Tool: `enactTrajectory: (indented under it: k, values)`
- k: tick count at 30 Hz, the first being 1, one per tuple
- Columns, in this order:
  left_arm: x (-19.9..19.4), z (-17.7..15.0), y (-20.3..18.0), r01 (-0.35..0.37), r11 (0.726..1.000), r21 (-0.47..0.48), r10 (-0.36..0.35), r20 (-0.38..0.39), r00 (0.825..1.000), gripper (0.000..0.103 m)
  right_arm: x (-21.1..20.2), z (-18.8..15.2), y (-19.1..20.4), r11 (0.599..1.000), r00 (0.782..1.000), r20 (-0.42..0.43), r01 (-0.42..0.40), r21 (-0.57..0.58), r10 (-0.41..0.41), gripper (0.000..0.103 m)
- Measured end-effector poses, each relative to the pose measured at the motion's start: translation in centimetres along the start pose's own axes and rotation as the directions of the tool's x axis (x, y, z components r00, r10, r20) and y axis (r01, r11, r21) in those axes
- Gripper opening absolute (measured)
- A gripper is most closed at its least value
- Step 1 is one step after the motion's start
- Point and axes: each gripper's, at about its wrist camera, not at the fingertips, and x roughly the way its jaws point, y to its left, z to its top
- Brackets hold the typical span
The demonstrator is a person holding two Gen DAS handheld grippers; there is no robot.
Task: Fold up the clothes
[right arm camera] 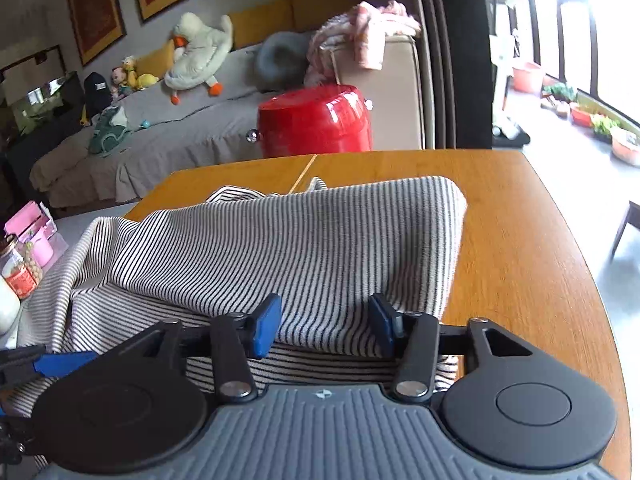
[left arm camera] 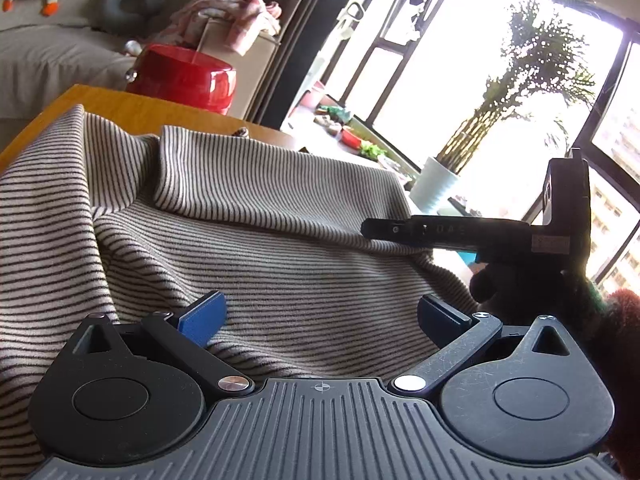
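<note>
Striped garment [right arm camera: 256, 248] lying partly folded on the wooden worktop [right arm camera: 520, 240], both hand-held grippers over it with jaws apart.

Garment is beige with thin dark stripes; one layer is doubled over another, with a rounded fold edge toward the far right of the right wrist view and loose cloth trailing off the worktop's left side. Left hand-held gripper [left arm camera: 320, 320]: blue pads spread wide, cloth below and between them, nothing pinched. Right hand-held gripper [right arm camera: 326, 326]: pads apart, straddling the near edge of the upper layer; no grip visible. Judgement: a fold is in hand, and the scene fits either just after releasing a laid layer or just before taking the edge. Loose left part remains unfolded, so the garment needs further gathering; the soft knit may slip and wrinkle.
</note>
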Motion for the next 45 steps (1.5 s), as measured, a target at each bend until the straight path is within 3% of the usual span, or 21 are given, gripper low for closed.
enactTrajectory:
  k: [1,6,10,14,18,20,22,24,25,27,34,35,36,37,39,42,45]
  values:
    - [0.2,0.1,-0.4,-0.013,1.000,0.027,0.013,-0.014,1.000,0.103,-0.1,-0.1,0.1,1.000,1.000,0.009,-0.005,-0.012,0.005,0.069]
    - [-0.6,-0.1,-1.7,-0.052,0.985,0.164,0.062,-0.056,0.997,0.103,-0.6,-0.7,0.6,0.998,0.998,0.053,-0.032,-0.055,0.035,0.069]
    - [-4.2,-0.8,-2.2,-0.128,0.949,0.287,0.140,-0.021,0.990,0.103,-1.1,-0.8,-0.1,0.998,0.995,0.081,-0.058,-0.014,0.059,0.069]
    - [-8.2,-1.9,-1.4,-0.235,0.905,0.354,0.252,-0.005,0.968,0.103,-1.0,-0.7,0.1,0.998,0.995,0.084,-0.054,-0.016,0.055,0.069]
    - [-11.4,-2.4,0.1,-0.319,0.889,0.330,0.337,0.004,0.942,0.103,-1.8,-1.0,2.7,0.993,0.996,0.080,0.041,-0.111,-0.032,0.045]
    - [-12.5,-2.1,1.0,-0.348,0.894,0.282,0.356,0.022,0.934,0.103,-2.9,-1.3,4.5,0.990,0.997,0.043,-0.065,-0.128,0.071,0.038]
    - [-13.3,-1.6,2.0,-0.378,0.899,0.222,0.378,0.041,0.925,0.103,-3.6,-1.6,6.2,0.971,0.973,-0.037,-0.228,-0.066,0.226,0.037]
    - [-13.8,-1.0,2.9,-0.402,0.902,0.157,0.397,0.058,0.916,0.103,-3.9,-1.9,7.8,0.927,0.919,-0.120,-0.376,0.022,0.375,0.037]
    - [-14.0,-0.7,3.4,-0.408,0.904,0.126,0.403,0.064,0.913,0.103,-3.7,-2.3,8.8,0.906,0.891,-0.165,-0.420,0.057,0.424,0.037]
    - [-14.3,0.1,4.2,-0.416,0.907,0.069,0.411,0.077,0.908,0.103,-3.2,-3.0,10.6,0.887,0.860,-0.222,-0.453,0.085,0.460,0.037]
    - [-15.5,1.8,5.7,-0.385,0.921,-0.063,0.390,0.133,0.911,0.103,-0.9,-4.7,15.3,0.870,0.829,-0.292,-0.493,0.023,0.477,0.038]
    - [-15.6,1.9,5.7,-0.382,0.922,-0.070,0.388,0.137,0.911,0.103,-0.8,-4.8,15.9,0.866,0.826,-0.300,-0.500,0.001,0.478,0.035]
    - [-15.6,2.1,5.7,-0.378,0.923,-0.073,0.385,0.142,0.912,0.103,-0.8,-4.6,16.4,0.862,0.824,-0.304,-0.507,-0.020,0.478,0.019]
    - [-15.6,2.3,5.6,-0.375,0.924,-0.074,0.382,0.146,0.913,0.103,-0.8,-4.4,16.9,0.858,0.824,-0.304,-0.512,-0.039,0.478,0.011]
    - [-15.6,2.7,5.4,-0.368,0.927,-0.076,0.376,0.158,0.913,0.103,-1.2,-3.5,17.5,0.855,0.835,-0.287,-0.511,-0.089,0.470,0.009]
    - [-15.6,3.3,5.1,-0.355,0.931,-0.085,0.365,0.185,0.912,0.103,-2.9,0.3,16.2,0.882,0.896,-0.157,-0.440,-0.171,0.416,0.009]
    - [-15.1,3.8,4.9,-0.338,0.936,-0.095,0.351,0.199,0.915,0.103,-5.0,4.9,13.3,0.920,0.939,0.003,-0.335,-0.202,0.343,0.009]
